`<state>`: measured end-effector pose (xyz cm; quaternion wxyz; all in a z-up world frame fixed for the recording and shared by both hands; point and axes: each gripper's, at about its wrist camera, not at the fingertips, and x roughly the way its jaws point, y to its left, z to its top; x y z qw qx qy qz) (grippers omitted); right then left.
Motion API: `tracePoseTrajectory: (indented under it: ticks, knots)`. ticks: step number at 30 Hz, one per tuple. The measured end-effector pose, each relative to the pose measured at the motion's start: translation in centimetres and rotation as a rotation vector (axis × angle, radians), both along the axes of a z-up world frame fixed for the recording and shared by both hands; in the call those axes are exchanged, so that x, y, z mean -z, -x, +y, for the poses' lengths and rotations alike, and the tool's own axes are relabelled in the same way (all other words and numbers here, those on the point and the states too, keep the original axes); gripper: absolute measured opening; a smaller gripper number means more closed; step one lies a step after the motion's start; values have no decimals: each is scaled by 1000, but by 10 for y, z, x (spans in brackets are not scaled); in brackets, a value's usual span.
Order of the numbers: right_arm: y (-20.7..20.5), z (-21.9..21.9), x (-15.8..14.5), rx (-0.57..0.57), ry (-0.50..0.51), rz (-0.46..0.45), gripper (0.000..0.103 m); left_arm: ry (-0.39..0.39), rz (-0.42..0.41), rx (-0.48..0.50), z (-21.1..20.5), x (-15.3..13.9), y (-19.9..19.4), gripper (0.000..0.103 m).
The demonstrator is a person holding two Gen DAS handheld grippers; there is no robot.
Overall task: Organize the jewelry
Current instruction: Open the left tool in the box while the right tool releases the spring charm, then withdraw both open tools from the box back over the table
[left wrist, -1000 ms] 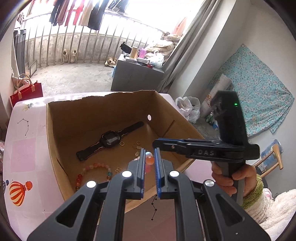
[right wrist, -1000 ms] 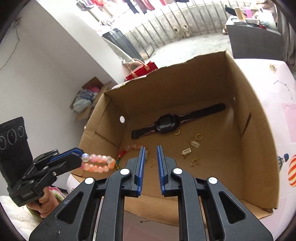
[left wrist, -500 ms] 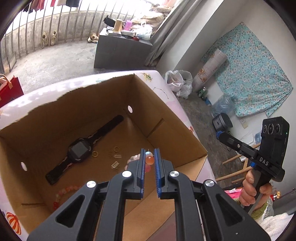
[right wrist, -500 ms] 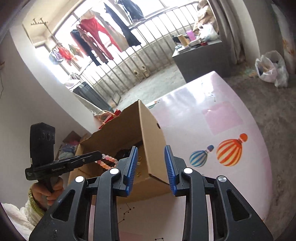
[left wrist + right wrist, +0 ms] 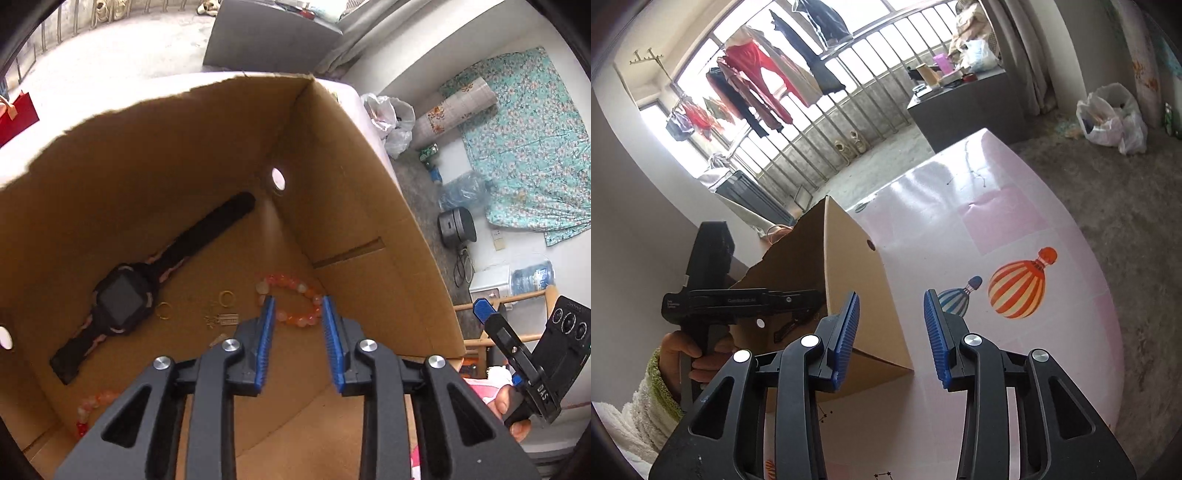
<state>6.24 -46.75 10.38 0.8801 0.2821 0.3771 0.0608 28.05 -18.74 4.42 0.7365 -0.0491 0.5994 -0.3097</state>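
Observation:
A pink bead bracelet (image 5: 295, 302) lies on the floor of the cardboard box (image 5: 351, 206), just beyond the tips of my left gripper (image 5: 297, 308). Its jaws are opening and the pads do not press on the beads. A black watch (image 5: 122, 306), gold rings (image 5: 226, 297), small gold earrings (image 5: 221, 319) and a second bead bracelet (image 5: 92, 404) also lie in the box. My right gripper (image 5: 891, 306) hangs over the table beside the box's outer corner (image 5: 849, 280), with its jaws opening and nothing between them. The left gripper's tips are hidden inside the box in the right wrist view.
The box stands on a pink table (image 5: 1015, 221) printed with balloons. Bare tabletop stretches to the right of the box. In the left wrist view the right gripper (image 5: 485, 310) sits outside the box's right wall, held by a hand (image 5: 506, 402).
My left gripper came forward and down into the box and let go of the pink bracelet, which now lies on the floor. My right gripper swung away from the box toward the table and widened.

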Motion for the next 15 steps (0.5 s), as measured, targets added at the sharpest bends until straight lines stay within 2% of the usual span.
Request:
tracePoseTrajectory:
  ticks: [3, 5, 8, 10, 12, 13, 15]
  knots:
    - [-9, 3, 1, -18, -13, 1, 38, 16, -110, -32, 32, -30, 22, 35]
    - [-15, 8, 1, -37, -19, 1, 42, 1, -256, -50, 58, -58, 49, 54]
    - [-32, 18, 6, -76, -26, 22, 49, -40, -455, -94, 97, -91, 93, 76]
    - [-45, 25, 11, -110, -28, 45, 55, -68, -535, -153, 125, -102, 118, 83]
    - [-58, 35, 19, -141, -10, 95, 55, -93, -564, -220, 152, -103, 132, 86]
    - [-63, 41, 22, -165, -5, 120, 55, -93, -557, -252, 166, -99, 139, 87]
    - [-65, 55, 26, -253, -57, 147, 55, -61, -508, -300, 191, -83, 145, 87]
